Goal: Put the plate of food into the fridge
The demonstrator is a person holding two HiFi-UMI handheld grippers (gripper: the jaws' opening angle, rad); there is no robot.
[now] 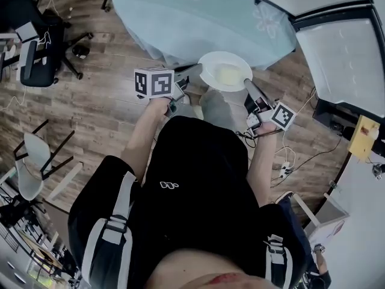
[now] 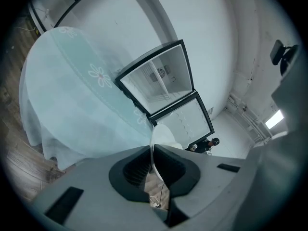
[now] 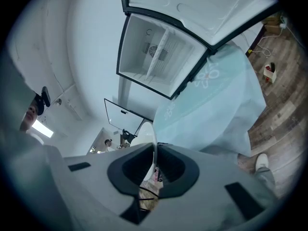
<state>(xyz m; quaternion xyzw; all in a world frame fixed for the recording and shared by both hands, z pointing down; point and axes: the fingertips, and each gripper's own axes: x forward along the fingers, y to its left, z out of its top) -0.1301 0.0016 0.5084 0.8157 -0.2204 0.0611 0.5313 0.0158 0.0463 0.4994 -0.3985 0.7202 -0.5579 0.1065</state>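
Nearest you, on your black shirt (image 1: pixel 180 161), is a small white logo too small to read. Each cube carries black-and-white square markers and no legible words.

Your left tongs (image 1: pixel 194 71) are clamped on the left rim of the white plate (image 1: pixel 225 71). In the left gripper view the dark pads (image 2: pixel 137 170) press on the thin rim, with the plate (image 2: pixel 161 134) rising just past them. Your right tongs (image 1: pixel 248 84) are clamped on the opposite rim. The right gripper view shows the same pinch, with the rim running edge-on between the tongs (image 3: pixel 155 153) and the plate (image 3: pixel 144 134) standing up behind them.

The plate hangs between the two tongs above the wooden floor (image 1: pixel 102 119), held level. It carries a pale yellowish patch of food (image 1: pixel 228 74) near its middle; what food it is cannot be told.

Just beyond the plate is the round worktop under a pale blue cloth (image 1: pixel 180 17) printed with white flowers.

Farther off stands the fridge (image 3: pixel 156 57), its door swung open. Its white compartment shows a shelf and a round vent at the back.
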